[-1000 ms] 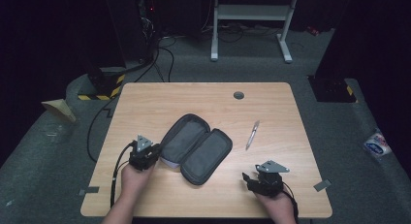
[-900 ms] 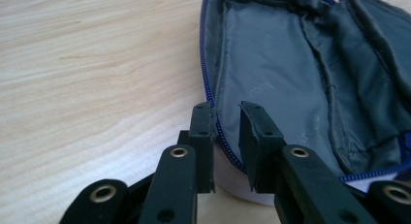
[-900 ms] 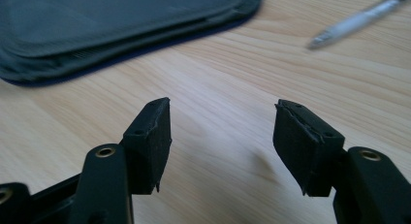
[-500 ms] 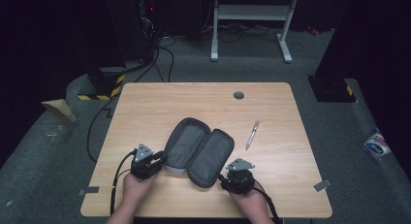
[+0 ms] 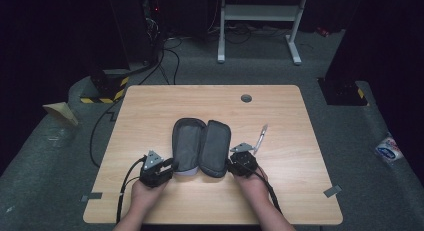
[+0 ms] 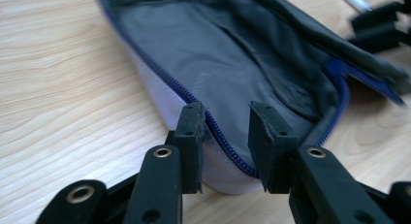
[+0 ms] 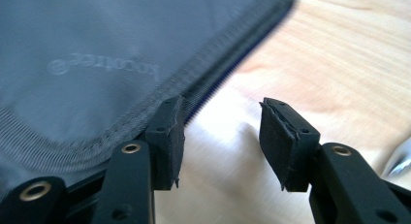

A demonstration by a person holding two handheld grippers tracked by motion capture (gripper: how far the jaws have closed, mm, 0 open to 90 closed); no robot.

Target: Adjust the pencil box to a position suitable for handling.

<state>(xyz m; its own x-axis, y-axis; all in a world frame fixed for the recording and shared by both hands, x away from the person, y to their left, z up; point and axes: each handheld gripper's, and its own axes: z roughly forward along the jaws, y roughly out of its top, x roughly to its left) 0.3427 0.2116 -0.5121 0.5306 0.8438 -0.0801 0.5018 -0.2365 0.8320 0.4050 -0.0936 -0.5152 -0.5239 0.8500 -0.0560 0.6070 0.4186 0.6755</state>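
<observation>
An open dark grey pencil case point(image 5: 201, 146) lies spread flat at the middle of the wooden table point(image 5: 150, 111), its grey lining point(image 6: 228, 54) facing up and edged by a blue zip. My left gripper point(image 5: 171, 164) is at its near left corner. Its jaws point(image 6: 228, 110) have just been opening and straddle the zip rim without pressing on it. My right gripper point(image 5: 230, 163) is at the case's right edge. Its jaws point(image 7: 222, 105) have just been closing, with bare table between them and the left jaw against the case's outer fabric point(image 7: 87, 54).
A silver pen point(image 5: 260, 137) lies on the table just right of the case, beyond my right gripper. A round cable hole point(image 5: 246, 97) sits near the table's far edge. Black cables point(image 5: 125, 186) trail from both grippers towards the front edge.
My right gripper has moved left from the table's front right to the case's right edge. The case has turned from slanting to nearly straight. The left hand has stayed put.
</observation>
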